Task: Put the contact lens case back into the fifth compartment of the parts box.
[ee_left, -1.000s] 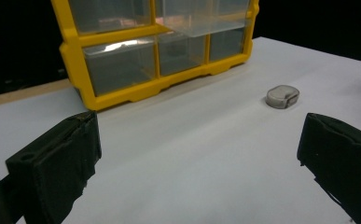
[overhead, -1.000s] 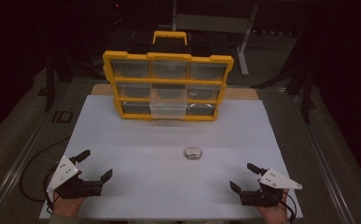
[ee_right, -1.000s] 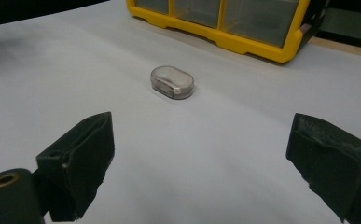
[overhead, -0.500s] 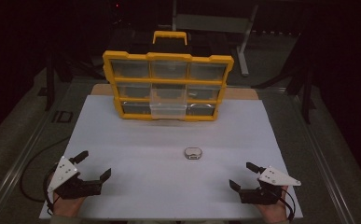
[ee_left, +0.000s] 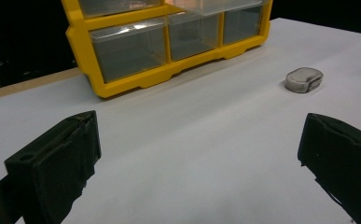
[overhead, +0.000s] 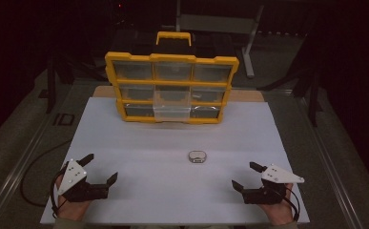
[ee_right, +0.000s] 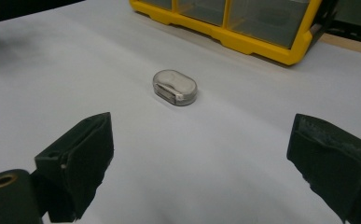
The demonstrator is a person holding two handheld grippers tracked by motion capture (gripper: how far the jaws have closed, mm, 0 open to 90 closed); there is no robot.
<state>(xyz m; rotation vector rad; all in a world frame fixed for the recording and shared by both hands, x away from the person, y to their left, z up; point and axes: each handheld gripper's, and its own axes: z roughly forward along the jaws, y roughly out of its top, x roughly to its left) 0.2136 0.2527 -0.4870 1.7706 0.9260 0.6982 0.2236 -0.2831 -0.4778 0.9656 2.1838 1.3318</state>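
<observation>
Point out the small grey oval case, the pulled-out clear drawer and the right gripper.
small grey oval case [ee_right: 175, 87]: right gripper view, on its rounded top.
pulled-out clear drawer [overhead: 171, 112]: high view, on its front wall.
right gripper [overhead: 249, 176]: high view, midway between its open fingertips.

Yellow organizer [ee_left: 136, 79] — top cut off

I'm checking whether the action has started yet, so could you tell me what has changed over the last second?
Nothing has visibly changed. The left gripper and right gripper stay open near the table's front edge, holding nothing. The small case lies where it was, and the yellow organizer stands at the back with one bottom drawer pulled out as before.
</observation>
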